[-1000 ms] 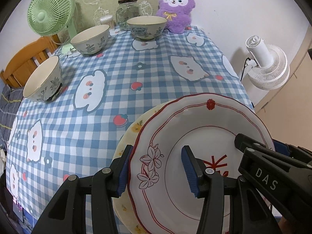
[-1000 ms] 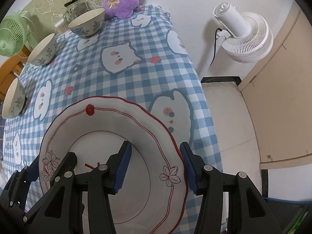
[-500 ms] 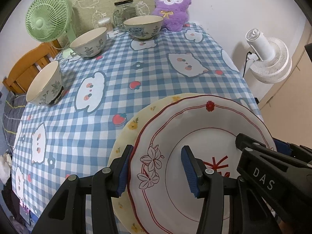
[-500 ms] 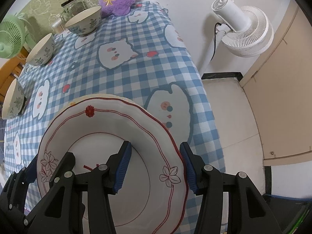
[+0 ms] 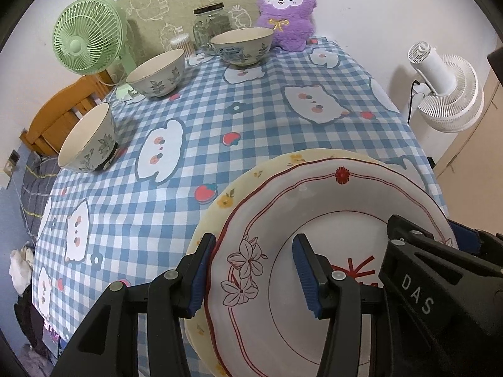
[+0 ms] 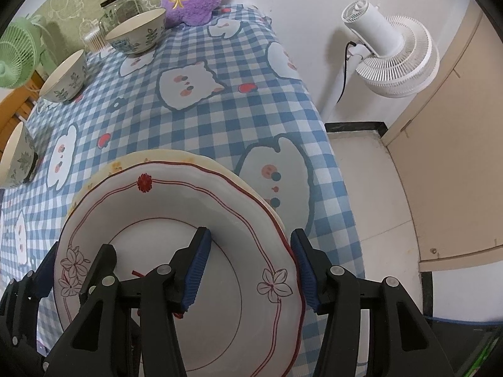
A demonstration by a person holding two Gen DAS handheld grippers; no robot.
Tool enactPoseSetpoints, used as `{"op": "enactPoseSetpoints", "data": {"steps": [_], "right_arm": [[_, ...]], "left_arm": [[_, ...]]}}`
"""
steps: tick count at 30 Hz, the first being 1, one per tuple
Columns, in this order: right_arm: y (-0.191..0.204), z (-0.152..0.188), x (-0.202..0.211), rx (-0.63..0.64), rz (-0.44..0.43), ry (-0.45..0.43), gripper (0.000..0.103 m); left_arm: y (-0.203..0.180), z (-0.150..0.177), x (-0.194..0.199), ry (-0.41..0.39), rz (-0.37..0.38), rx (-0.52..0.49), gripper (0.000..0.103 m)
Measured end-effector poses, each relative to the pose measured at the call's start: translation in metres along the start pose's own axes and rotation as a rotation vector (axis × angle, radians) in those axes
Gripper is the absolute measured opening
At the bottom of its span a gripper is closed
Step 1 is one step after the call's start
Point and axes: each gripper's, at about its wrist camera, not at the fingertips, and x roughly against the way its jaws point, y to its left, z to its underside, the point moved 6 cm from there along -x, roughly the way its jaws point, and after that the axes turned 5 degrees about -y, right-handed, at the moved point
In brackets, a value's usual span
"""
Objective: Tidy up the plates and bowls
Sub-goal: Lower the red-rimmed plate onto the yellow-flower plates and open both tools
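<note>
Step in hand: stacking. The red-trimmed plate (image 5: pixel 330 220), its rim straddled between both grippers' half-open fingers (image 5: pixel 201 273), rests over the yellow plate (image 5: pixel 226 198). Grip contact unclear. Next: release, then collect the bowls (image 5: pixel 157 72) ahead.

We see a glazed ceramic red-rimmed plate (image 5: pixel 317 207), smooth and softly glossy, on a cream floral plate (image 5: pixel 251 185) of the same glaze, and three ceramic bowls (image 5: pixel 157 72) with a satin sheen. A matt woven checked tablecloth (image 5: pixel 195 119) covers the worktop, and the purple toy (image 5: pixel 286 12) looks fluffy plush beside a clear glass jar (image 5: pixel 210 25). We note matt black plastic grippers with ribbed blue pads (image 6: pixel 196 267), smooth plastic fans (image 5: pixel 85 37), and a varnished wooden chair (image 5: pixel 63 110).
</note>
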Motion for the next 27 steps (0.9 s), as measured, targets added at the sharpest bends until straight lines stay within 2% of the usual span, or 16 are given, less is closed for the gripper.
{"op": "enactPoseSetpoints", "data": {"steps": [10, 18, 21, 27], "right_arm": [[0.0037, -0.0002, -0.0019, 0.010, 0.030, -0.002, 0.062], [0.0078, -0.0002, -0.0037, 0.011, 0.021, 0.000, 0.070], [0.0080, -0.0006, -0.0038, 0.017, 0.010, 0.009, 0.070], [0.0081, -0.0024, 0.0013, 0.032, -0.035, 0.023, 0.072]], "left_arm": [[-0.0002, -0.0001, -0.0023, -0.014, -0.032, -0.029, 0.051], [0.0033, -0.0010, -0.0038, -0.024, -0.037, -0.020, 0.052], [0.0036, -0.0011, -0.0038, -0.026, -0.034, -0.026, 0.053], [0.0096, -0.0026, -0.0048, 0.000, 0.020, 0.011, 0.065]]}}
